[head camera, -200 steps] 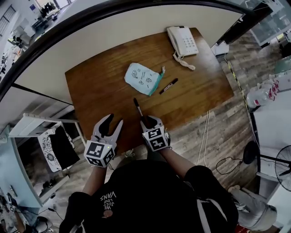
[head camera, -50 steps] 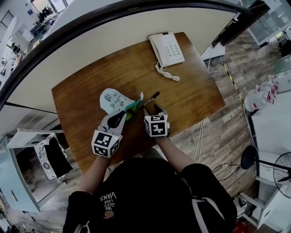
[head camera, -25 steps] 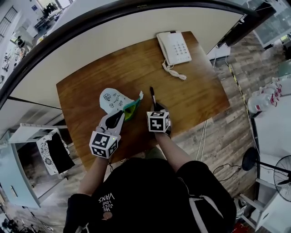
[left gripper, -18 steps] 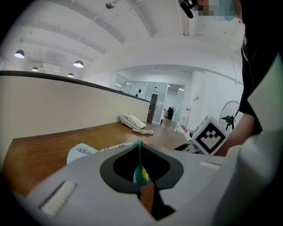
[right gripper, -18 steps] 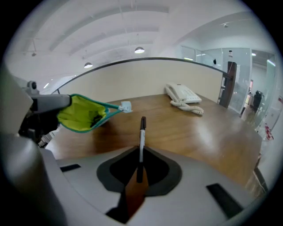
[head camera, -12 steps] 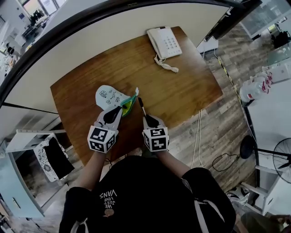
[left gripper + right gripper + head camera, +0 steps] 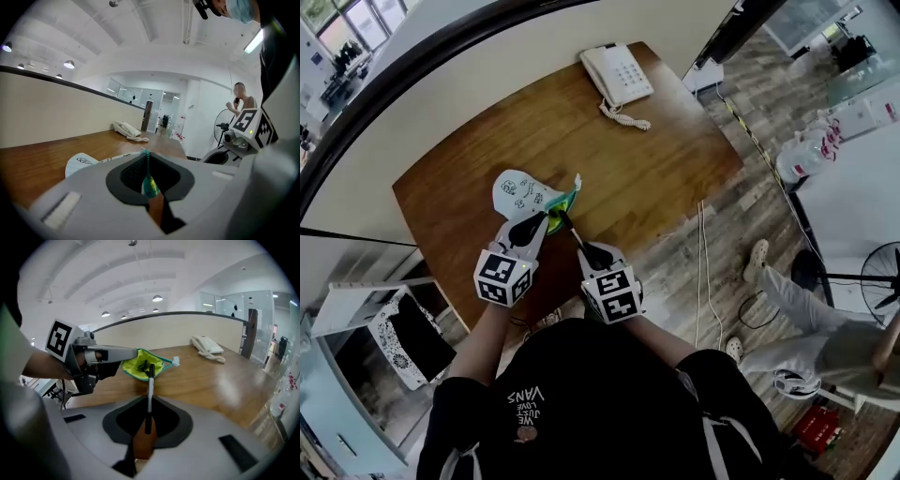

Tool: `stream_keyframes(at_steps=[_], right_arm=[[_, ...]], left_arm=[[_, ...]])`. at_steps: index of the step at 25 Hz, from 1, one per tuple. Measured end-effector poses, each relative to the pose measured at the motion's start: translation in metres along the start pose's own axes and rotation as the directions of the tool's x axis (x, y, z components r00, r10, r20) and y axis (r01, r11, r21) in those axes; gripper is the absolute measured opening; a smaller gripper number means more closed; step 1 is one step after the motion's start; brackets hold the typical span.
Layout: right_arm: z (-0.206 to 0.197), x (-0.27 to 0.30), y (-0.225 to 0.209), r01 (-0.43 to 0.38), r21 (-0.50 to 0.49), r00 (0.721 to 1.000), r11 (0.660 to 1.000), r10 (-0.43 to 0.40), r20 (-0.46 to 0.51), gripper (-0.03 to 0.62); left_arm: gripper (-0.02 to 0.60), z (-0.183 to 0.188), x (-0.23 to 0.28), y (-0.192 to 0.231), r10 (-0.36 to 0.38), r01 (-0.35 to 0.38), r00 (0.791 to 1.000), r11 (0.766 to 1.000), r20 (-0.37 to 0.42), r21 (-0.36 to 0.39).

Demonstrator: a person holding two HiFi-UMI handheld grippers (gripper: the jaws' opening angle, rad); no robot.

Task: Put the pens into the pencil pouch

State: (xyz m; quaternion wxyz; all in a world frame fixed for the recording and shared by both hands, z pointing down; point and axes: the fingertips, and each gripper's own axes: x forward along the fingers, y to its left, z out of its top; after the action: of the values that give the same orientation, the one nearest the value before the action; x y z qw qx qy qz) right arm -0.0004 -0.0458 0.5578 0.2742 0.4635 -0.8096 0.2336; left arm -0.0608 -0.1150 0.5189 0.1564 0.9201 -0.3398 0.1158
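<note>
A white printed pencil pouch (image 7: 517,192) lies on the wooden table (image 7: 656,169), its teal-zippered mouth (image 7: 566,203) held agape and showing yellow-green lining (image 7: 140,365). My left gripper (image 7: 533,223) is shut on the pouch's zipper edge (image 7: 149,183) at the near side of the mouth. My right gripper (image 7: 582,249) is shut on a black-and-white pen (image 7: 568,228). The pen (image 7: 150,392) points away from me, with its black tip at the mouth, over something dark lying inside. In the right gripper view my left gripper (image 7: 133,354) pinches the mouth's left rim.
A white desk phone (image 7: 617,75) with a coiled cord stands at the table's far right corner. A cream partition wall runs behind the table. Right of the table, on the wood floor, are a white cable (image 7: 703,272), a seated person's legs (image 7: 802,300) and a fan (image 7: 879,281).
My right gripper has drawn back toward me and to the left with the pen, which now tilts left with its tip at the pouch mouth. The left gripper keeps hold of the pouch.
</note>
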Motion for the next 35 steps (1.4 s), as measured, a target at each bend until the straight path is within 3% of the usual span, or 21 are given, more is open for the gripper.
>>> stream_keyframes(at_steps=[9,15,27,35], right_arm=[[-0.003,0.001,0.025,-0.047,-0.119,0.996,0.992,0.037,-0.086,0.046],[0.013,0.017,0.037,-0.119,-0.212,0.987,0.97,0.092,-0.133,0.048],[0.059,0.031,0.041,-0.186,-0.164,0.982,0.969,0.189,0.002,0.048],[0.05,0.015,0.013,-0.133,-0.06,0.99,0.989,0.136,0.049,0.048]], left_arm=[[0.029,-0.007,-0.013,-0.024,-0.123,0.123,0.992,0.992,0.011,0.017],[0.029,-0.01,-0.016,-0.034,-0.157,0.158,0.987,0.987,0.038,-0.012],[0.029,0.002,-0.023,-0.019,-0.105,0.121,0.987,0.985,0.125,-0.123],[0.029,0.005,-0.018,-0.011,-0.08,0.102,0.987,0.982,0.139,-0.156]])
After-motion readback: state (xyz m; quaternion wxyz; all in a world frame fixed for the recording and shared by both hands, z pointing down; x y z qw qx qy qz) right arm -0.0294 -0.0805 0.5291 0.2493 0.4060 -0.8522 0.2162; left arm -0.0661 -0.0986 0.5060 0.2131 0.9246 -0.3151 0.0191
